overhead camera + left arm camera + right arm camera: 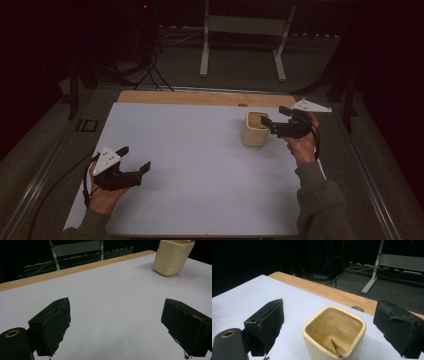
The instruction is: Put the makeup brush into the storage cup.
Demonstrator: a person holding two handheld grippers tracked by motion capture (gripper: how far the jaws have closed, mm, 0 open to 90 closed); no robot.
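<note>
Cream, square-mouthed ceramic cup (255, 129), glazed, upright on the white table mat (200, 165) near its far right edge. A thin stick (335, 347) leans inside. Judged rigid, moderately heavy, slick, breakable. Right gripper (274, 119): jaws spread wide, just beside the cup's rim. Best hold: opposite flat walls. Left gripper (134, 159): jaws wide apart, well away from the cup.

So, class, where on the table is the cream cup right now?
In the high view the cream cup stands upright on the far right of the white table, just left of the open right gripper, near the wooden back edge.
</note>
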